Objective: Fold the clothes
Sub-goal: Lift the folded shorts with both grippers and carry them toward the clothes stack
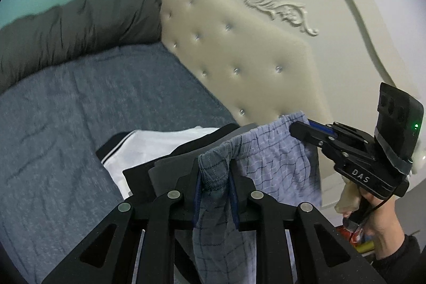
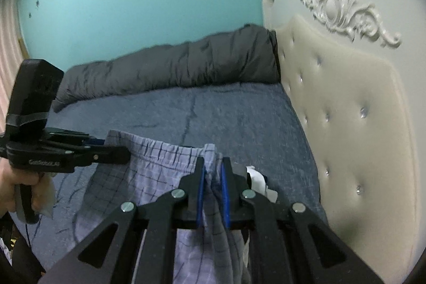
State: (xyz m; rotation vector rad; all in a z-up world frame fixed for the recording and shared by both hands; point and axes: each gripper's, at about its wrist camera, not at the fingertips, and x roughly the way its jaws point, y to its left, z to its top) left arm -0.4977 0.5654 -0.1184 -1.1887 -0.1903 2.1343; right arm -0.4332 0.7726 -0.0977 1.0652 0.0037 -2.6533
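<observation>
The bed (image 2: 239, 111), under its blue-grey cover, fills the ground ahead of and below both tools; the cream tufted headboard (image 2: 346, 103) rises to the right of the right tool, and a rolled dark grey duvet (image 2: 173, 68) lies along the far edge, well beyond either tool's reach. Neither looks likely to obstruct a fold, since the cover ahead lies bare.

The checked blue shorts (image 2: 149, 177) hang stretched between the two tools by their elastic waistband. They look light, thin and limp: the cloth droops freely below the band and will go wherever it is dragged, so the gathered waistband seems the firmest place to hold, being thicker and less prone to slip than the loose leg cloth.

Just below and ahead of the left tool sit other clothes: a white garment with dark trim (image 1: 149, 148) and a dark folded one (image 1: 170, 164) beside it. These stand closest in the way; the hanging shorts could drape over them if laid down here.

The left tool (image 1: 215, 172) has a bunched end of the waistband between its blue pads, pinched. The right tool (image 2: 213, 172) is closed tight on the other end.
</observation>
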